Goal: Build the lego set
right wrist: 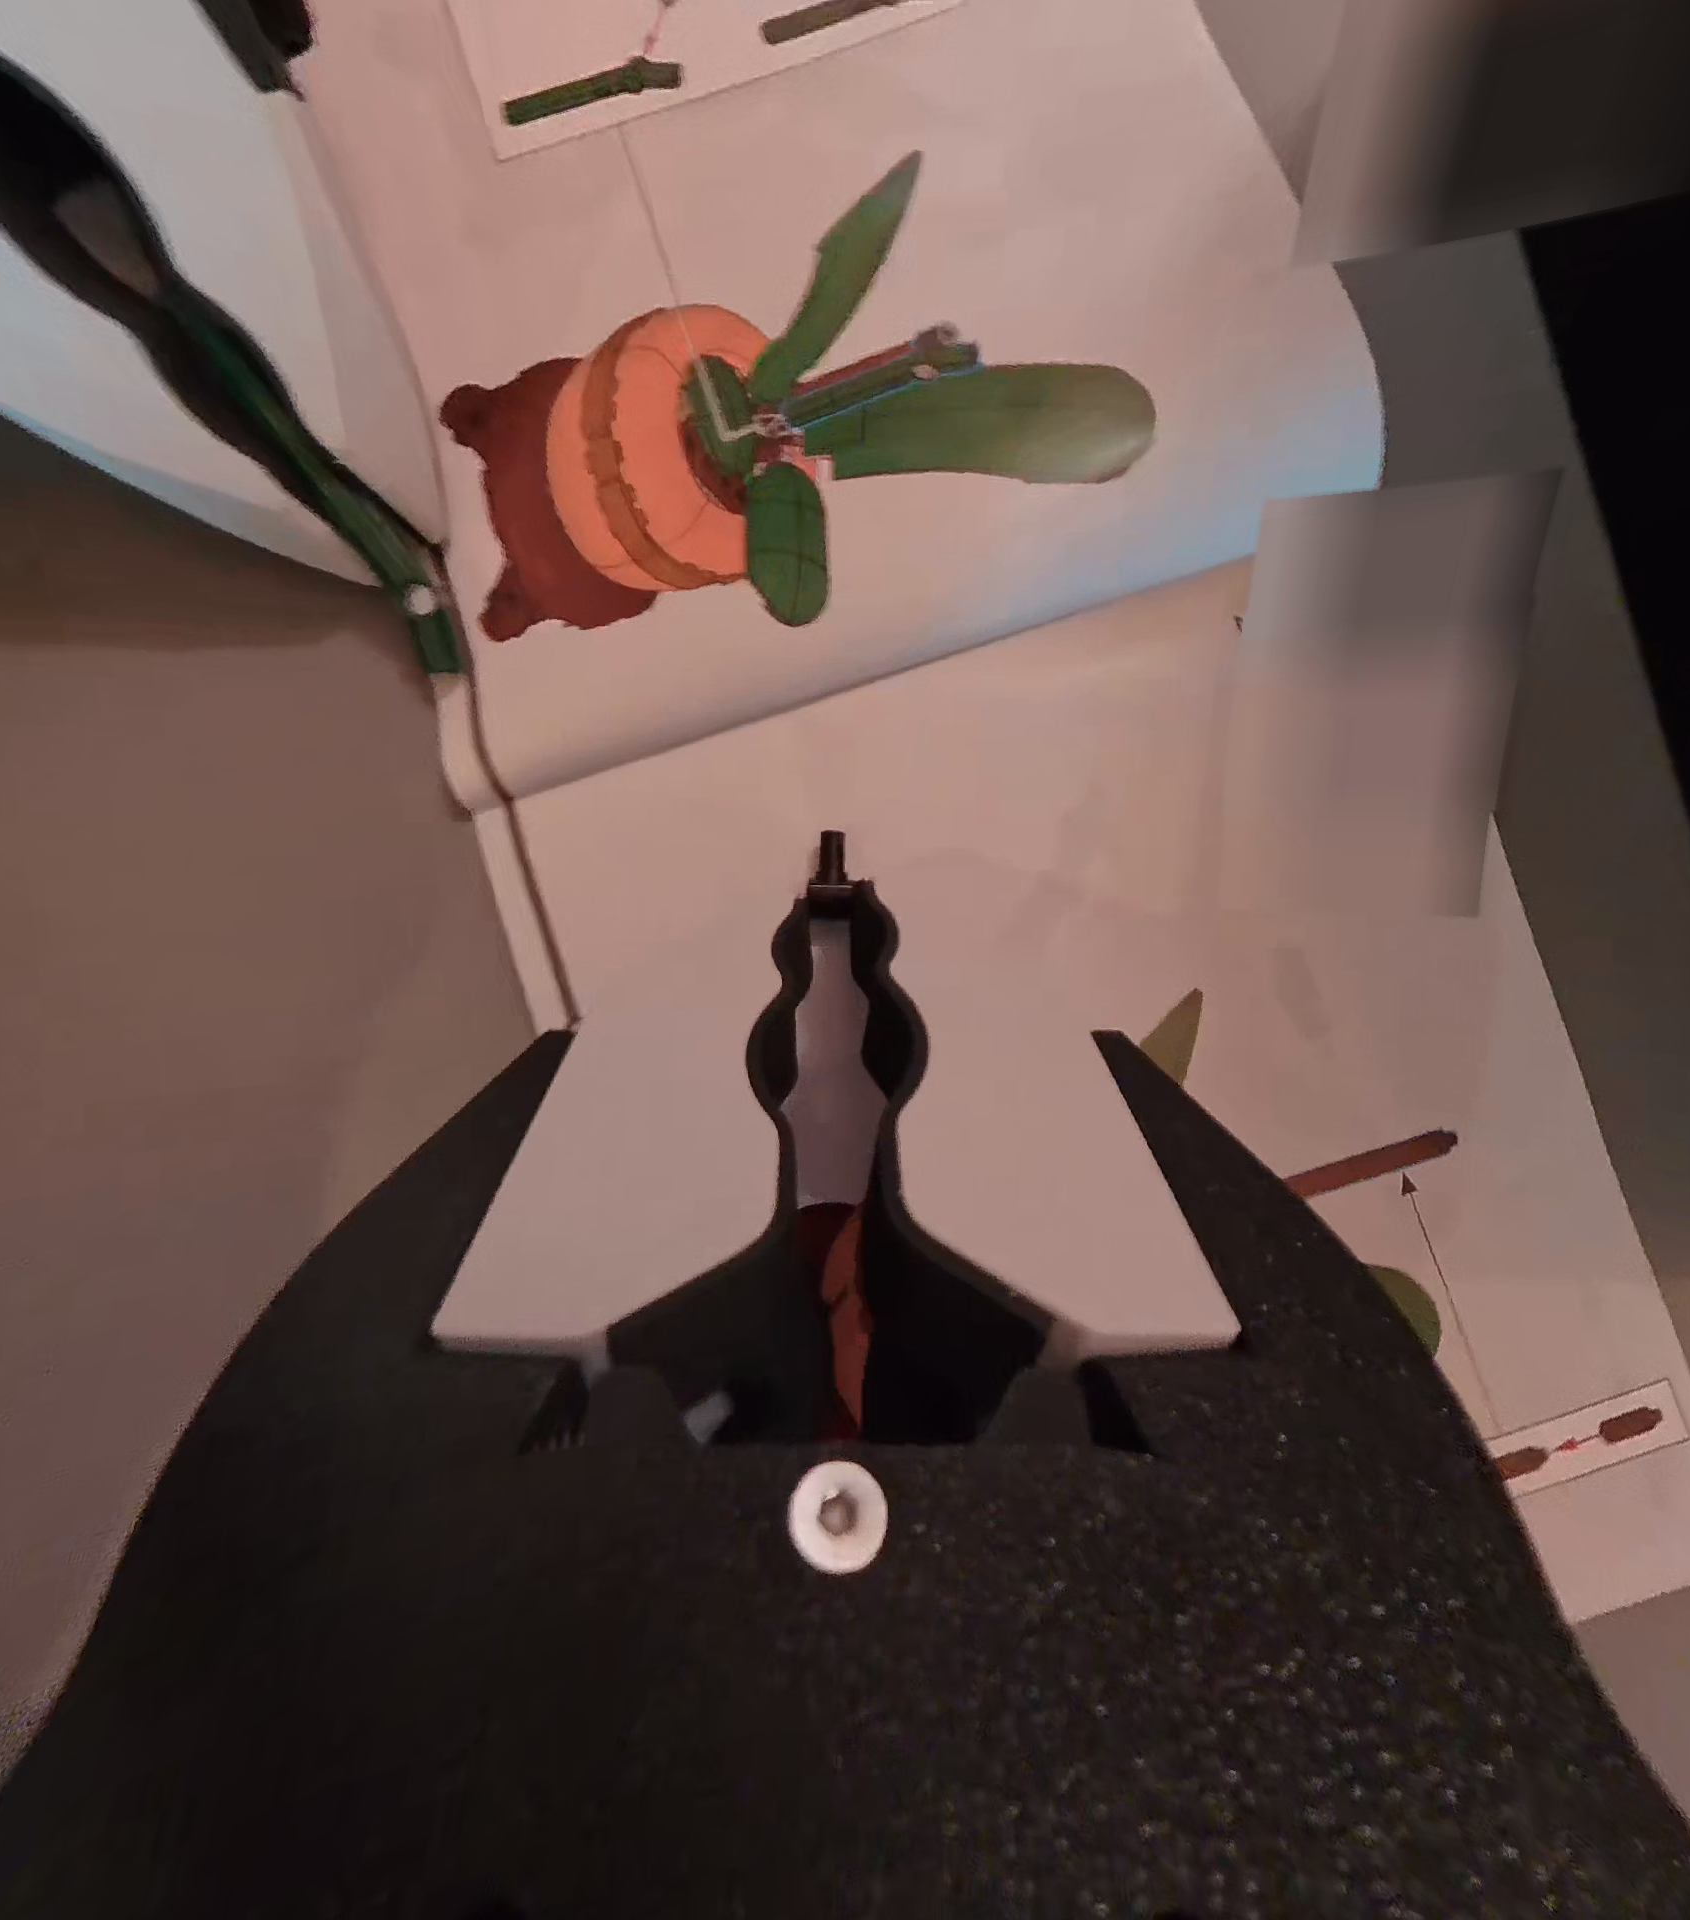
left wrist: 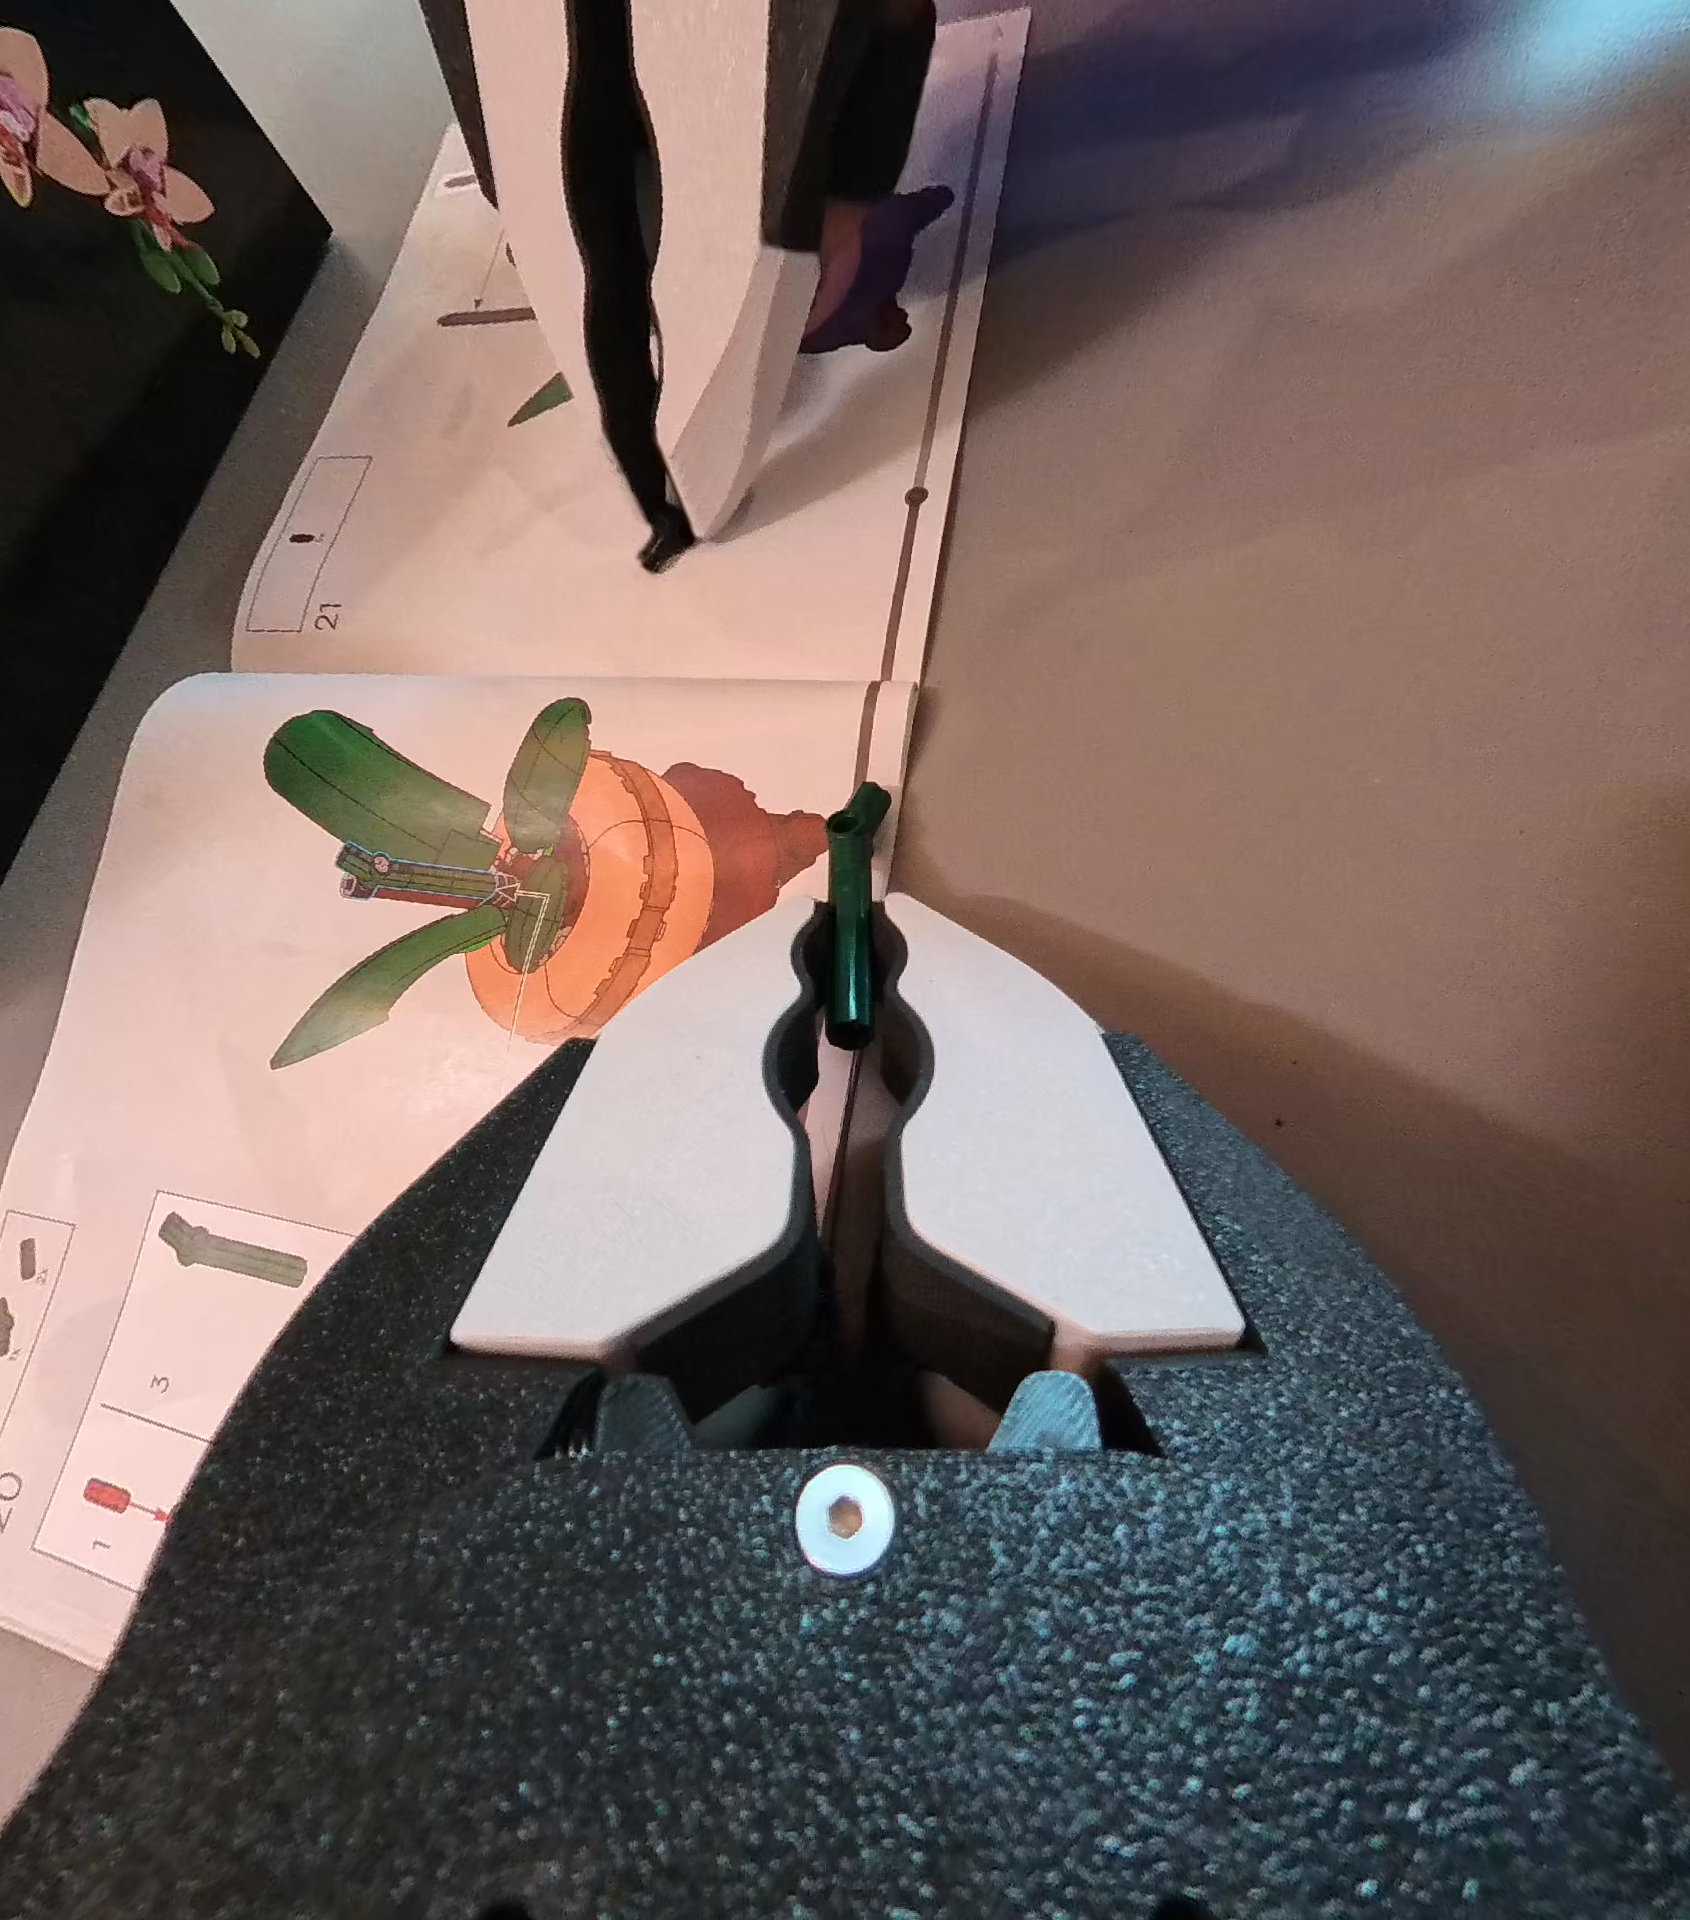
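Note:
My left gripper (left wrist: 849,914) is shut on a dark green stem piece (left wrist: 851,914), a thin tube with an angled tip that sticks out past the fingertips. My right gripper (right wrist: 833,902) is shut on a small black pin (right wrist: 830,868) whose end pokes out beyond the tips. The right gripper also shows far off in the left wrist view (left wrist: 659,545), tips down over the booklet. The left gripper with the green stem shows at the upper left of the right wrist view (right wrist: 425,613). Both hover over the open instruction booklet (left wrist: 529,644).
The booklet (right wrist: 924,675) lies open on a grey table (left wrist: 1340,727), showing a pot with green leaves. The black set box (left wrist: 41,416) with orchid pictures stands at the left. Bare table lies to the right of the booklet. The left gripper's tips are roughly 10 cm from the right gripper's.

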Demonstrator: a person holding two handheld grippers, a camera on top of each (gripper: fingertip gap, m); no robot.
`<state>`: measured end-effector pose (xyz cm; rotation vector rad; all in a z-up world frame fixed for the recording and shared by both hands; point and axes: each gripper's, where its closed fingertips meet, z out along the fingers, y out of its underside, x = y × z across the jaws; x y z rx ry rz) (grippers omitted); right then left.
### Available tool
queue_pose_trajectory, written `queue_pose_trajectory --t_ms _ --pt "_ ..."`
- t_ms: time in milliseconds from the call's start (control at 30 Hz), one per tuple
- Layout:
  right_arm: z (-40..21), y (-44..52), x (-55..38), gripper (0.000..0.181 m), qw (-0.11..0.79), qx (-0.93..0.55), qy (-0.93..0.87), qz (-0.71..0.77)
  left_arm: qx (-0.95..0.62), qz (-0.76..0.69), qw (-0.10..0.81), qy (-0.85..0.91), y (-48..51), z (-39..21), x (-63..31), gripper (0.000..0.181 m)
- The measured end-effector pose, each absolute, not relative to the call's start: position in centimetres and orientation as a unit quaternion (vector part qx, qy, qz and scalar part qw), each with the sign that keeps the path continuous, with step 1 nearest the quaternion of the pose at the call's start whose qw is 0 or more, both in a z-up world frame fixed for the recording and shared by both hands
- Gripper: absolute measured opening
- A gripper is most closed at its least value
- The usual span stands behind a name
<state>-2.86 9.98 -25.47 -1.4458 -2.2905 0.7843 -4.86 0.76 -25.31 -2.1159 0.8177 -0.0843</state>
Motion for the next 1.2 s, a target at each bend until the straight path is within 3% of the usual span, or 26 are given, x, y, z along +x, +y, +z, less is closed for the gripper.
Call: queue_pose_trajectory --t_ms 200,500,1200 --pt "-23.0 4.1 -1.9 0.007 0.066 -0.358 -0.901 0.235 -0.841 -0.021 0.426 0.332 0.8 -25.3 -4.9 0.006" --pt "-24.0 2.7 -3.2 0.006 -0.015 -0.388 -0.909 0.148 -0.83 0.028 0.432 0.35 1.0 -25.2 -5.1 0.006" --pt "-23.9 2.5 -3.8 0.006 0.008 -0.402 -0.915 0.022 -0.825 0.118 0.408 0.374 1.0 -24.7 -5.4 0.006"
